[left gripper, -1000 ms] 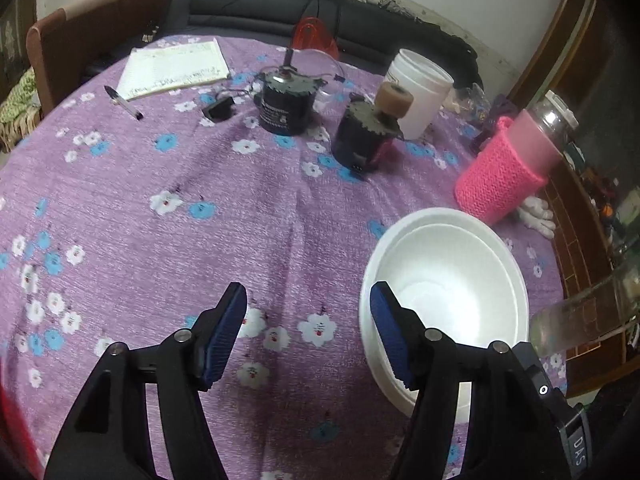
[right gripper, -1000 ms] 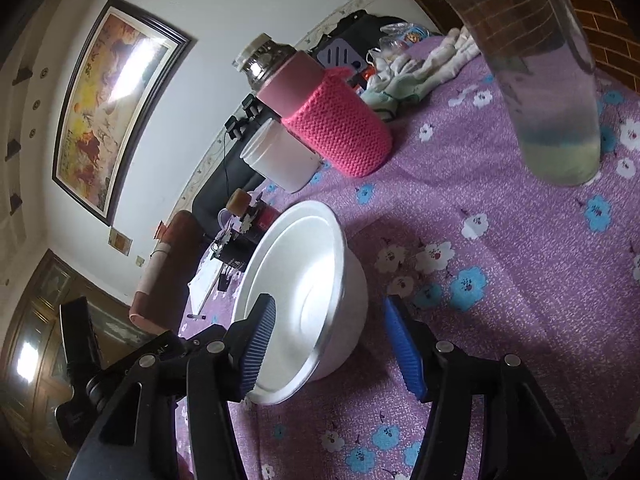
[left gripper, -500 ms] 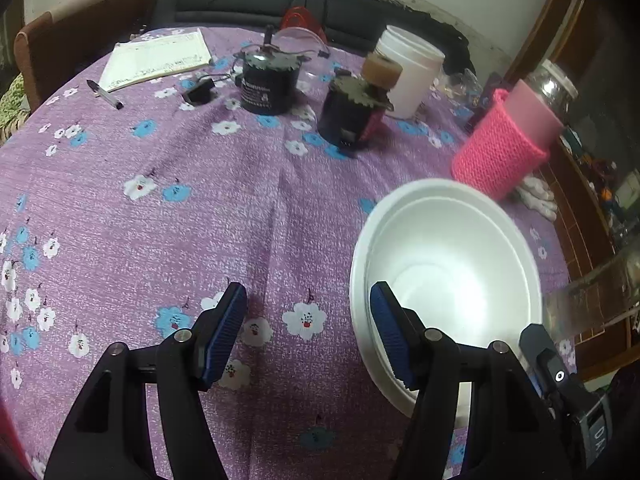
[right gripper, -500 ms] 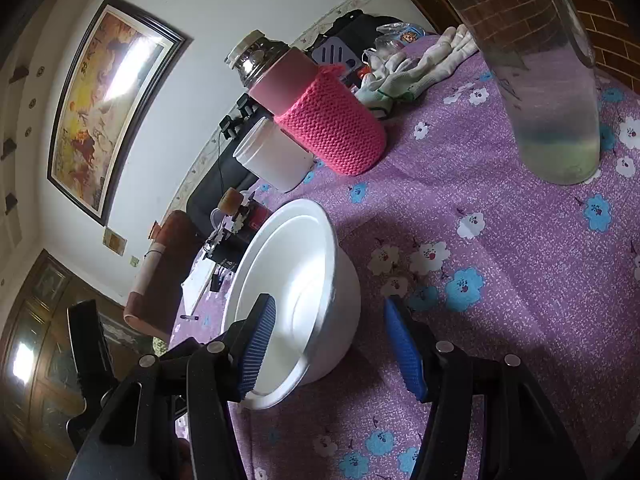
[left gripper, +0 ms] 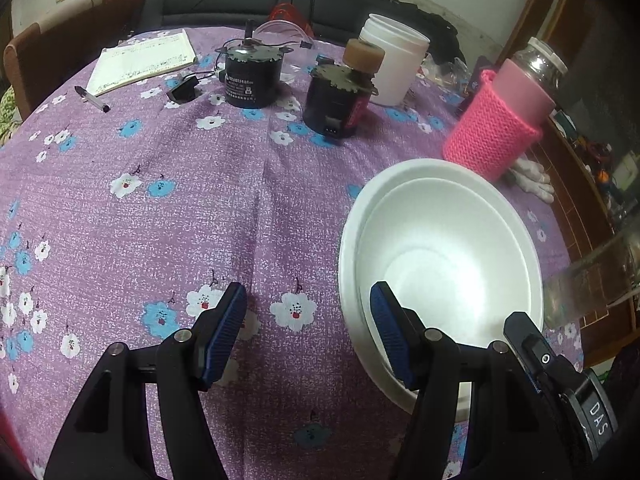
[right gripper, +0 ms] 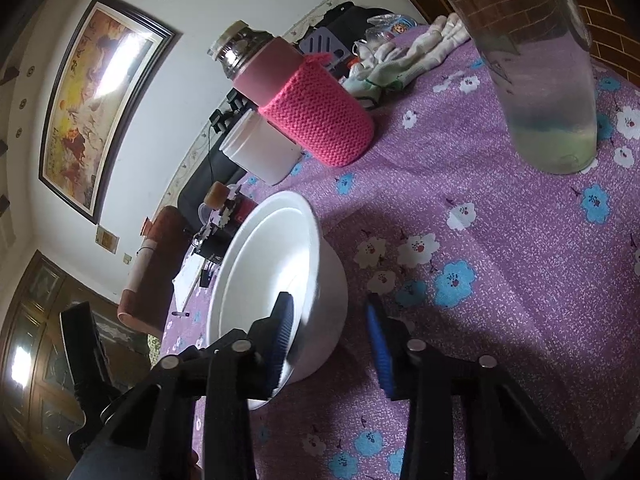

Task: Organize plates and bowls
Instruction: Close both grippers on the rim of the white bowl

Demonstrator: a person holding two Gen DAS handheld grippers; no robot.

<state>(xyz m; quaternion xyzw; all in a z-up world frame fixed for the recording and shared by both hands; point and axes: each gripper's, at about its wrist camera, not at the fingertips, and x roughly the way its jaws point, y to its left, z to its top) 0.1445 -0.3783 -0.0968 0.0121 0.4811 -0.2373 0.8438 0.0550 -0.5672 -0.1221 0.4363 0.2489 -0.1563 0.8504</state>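
Two white bowls (left gripper: 448, 248) sit nested on the purple flowered tablecloth (left gripper: 160, 208), at the right in the left wrist view. My left gripper (left gripper: 308, 336) is open over the cloth; its right finger (left gripper: 390, 340) overlaps the bowls' near-left rim and nothing is pressed between the pads. My right gripper (right gripper: 330, 340) straddles the wall of the bowls (right gripper: 272, 256). Its left finger (right gripper: 282, 336) is inside, and its right finger (right gripper: 378, 344) is outside with a gap to the wall. Its jaws are closing.
Behind the bowls stand a bottle in a pink knitted sleeve (left gripper: 496, 136), a white jar (left gripper: 392, 60) and two black motors (left gripper: 250, 76) (left gripper: 340, 100). A notebook (left gripper: 144, 60) and pen (left gripper: 92, 98) lie far left. A tall clear glass (right gripper: 540, 80) stands right of the bowls, with white gloves (left gripper: 532, 176) nearby.
The right gripper's jaws have narrowed around the bowls' wall. The left view has rolled slightly; the left gripper's opening is unchanged.
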